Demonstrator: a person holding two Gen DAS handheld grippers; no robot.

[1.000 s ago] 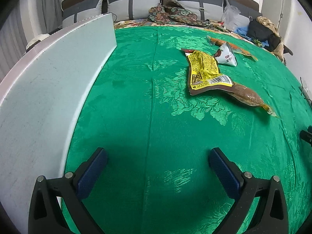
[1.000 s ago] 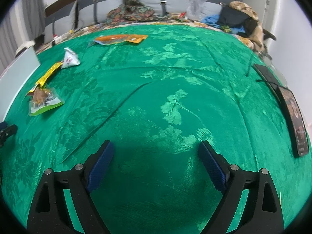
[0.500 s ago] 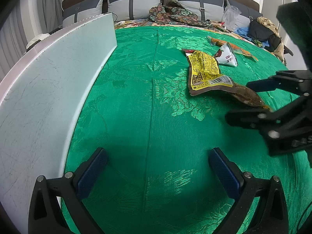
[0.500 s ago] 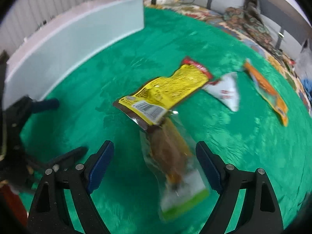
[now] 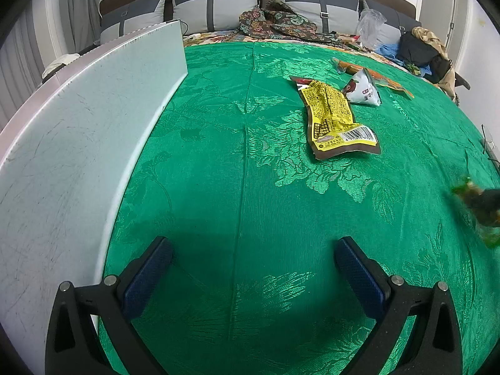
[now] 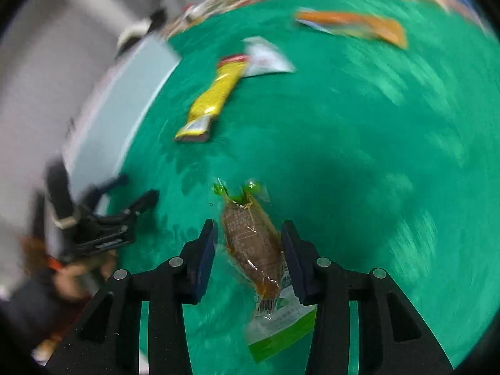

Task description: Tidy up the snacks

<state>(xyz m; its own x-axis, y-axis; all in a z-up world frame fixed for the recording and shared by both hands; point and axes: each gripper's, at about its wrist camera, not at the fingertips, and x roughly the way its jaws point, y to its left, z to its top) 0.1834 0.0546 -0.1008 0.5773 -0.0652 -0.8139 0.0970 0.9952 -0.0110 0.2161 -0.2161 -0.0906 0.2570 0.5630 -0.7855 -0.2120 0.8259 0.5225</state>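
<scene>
My right gripper [image 6: 248,247] is shut on a clear packet with a brown snack and green ends [image 6: 254,243], held above the green cloth. That packet shows as a blur at the right edge of the left wrist view [image 5: 478,206]. A yellow packet [image 5: 336,115] [image 6: 212,100], a white triangular packet [image 5: 362,89] [image 6: 265,57] and an orange packet [image 5: 375,75] [image 6: 353,25] lie on the cloth. My left gripper [image 5: 253,265] is open and empty, low over the cloth; it also shows in the right wrist view [image 6: 137,200].
A long white board [image 5: 93,118] stands along the left side of the green cloth [image 5: 237,187]. Pillows, patterned fabric [image 5: 278,25], a plastic bag and dark clothes [image 5: 418,50] lie at the back. The right wrist view is motion-blurred.
My right gripper closed on the brown snack packet and carried it off to the right, away from the yellow packet. The left gripper has not moved.
</scene>
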